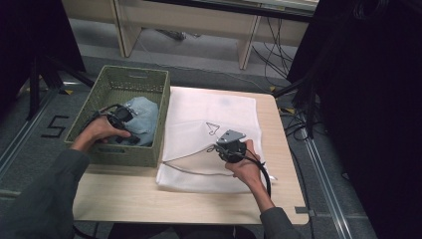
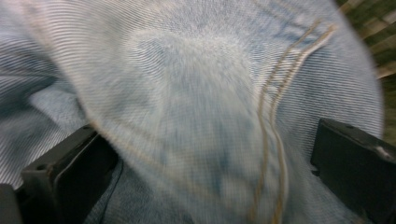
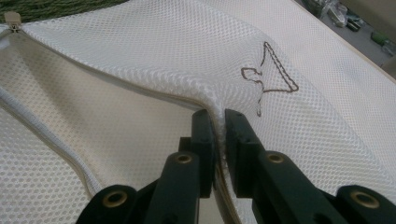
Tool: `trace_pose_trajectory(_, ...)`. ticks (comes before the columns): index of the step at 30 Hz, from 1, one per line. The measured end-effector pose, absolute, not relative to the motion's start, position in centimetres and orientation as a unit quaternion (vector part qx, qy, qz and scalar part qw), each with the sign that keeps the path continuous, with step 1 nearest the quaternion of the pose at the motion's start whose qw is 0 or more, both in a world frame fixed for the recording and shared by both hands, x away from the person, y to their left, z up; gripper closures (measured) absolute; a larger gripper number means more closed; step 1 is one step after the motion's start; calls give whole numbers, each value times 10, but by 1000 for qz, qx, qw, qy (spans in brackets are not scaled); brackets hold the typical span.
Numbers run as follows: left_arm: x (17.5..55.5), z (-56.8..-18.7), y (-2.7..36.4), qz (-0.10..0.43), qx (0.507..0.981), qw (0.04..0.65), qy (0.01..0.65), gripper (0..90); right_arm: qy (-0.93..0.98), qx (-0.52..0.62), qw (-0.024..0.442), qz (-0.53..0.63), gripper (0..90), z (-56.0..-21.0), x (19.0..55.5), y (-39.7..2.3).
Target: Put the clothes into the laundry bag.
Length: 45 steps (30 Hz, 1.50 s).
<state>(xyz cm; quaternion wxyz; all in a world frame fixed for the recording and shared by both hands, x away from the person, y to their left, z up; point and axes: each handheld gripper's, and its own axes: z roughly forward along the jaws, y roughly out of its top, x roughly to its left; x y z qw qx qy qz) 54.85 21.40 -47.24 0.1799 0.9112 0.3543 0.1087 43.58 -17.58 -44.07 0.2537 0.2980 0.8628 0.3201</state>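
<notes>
A pair of light-blue denim jeans (image 1: pixel 141 118) is seen lying bunched in a green slatted basket (image 1: pixel 130 79) at the left of the high view, beside a white mesh laundry bag (image 1: pixel 209 107) spread on the pale wooden worktop (image 1: pixel 124 199) at centre. The left claw (image 1: pixel 123 115) is lowered into the basket with its jaws spread wide; in the left gripper view the denim, crossed by a tan double seam (image 2: pixel 273 116), bulges between the two black jaws, but no pinch on it is made out yet. The right claw (image 3: pixel 219 119) is pressed together on the upper lip of the bag beside its zipper (image 3: pixel 88 72), just below a printed hanger mark (image 3: pixel 268 74), so that the mouth is held raised and open towards the basket. The step in hand is judged to be the taking up of the jeans for loading into the bag. The next move would call for the left jaws to be closed on a thick fold of denim, the garment to be lifted clear of the basket wall, and the opening to be kept lifted meanwhile.
</notes>
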Motion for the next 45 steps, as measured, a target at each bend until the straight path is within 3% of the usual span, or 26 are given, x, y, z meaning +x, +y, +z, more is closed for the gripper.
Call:
trace_pose_trajectory(5, 550, -476, 211, 116, 911, 168, 359, 15, 863, 300, 252, 320, 833, -441, 435, -176)
trace_pose_trajectory(6, 549, -474, 212, 124, 911, 167, 357, 120, 862, 300, 253, 320, 833, -441, 435, -176)
trace_pose_trajectory(7, 548, -475, 211, 132, 901, 178, 372, 280, 862, 301, 253, 320, 833, -441, 435, -176)
trace_pose_trajectory(9, 548, -474, 214, 131, 898, 180, 380, 422, 862, 301, 254, 319, 835, -441, 435, -176)
trace_pose_trajectory(16, 549, -468, 219, 131, 882, 203, 405, 730, 861, 296, 258, 323, 835, -440, 436, -176)
trace_pose_trajectory(29, 546, -447, 228, 171, 845, 277, 425, 806, 860, 298, 259, 324, 835, -438, 437, -178)
trace_pose_trajectory(35, 540, -418, 246, 178, 812, 339, 439, 811, 855, 308, 256, 329, 835, -437, 436, -179)
trace_pose_trajectory(45, 523, -365, 266, 206, 789, 383, 435, 821, 852, 309, 263, 331, 857, -435, 437, -180)
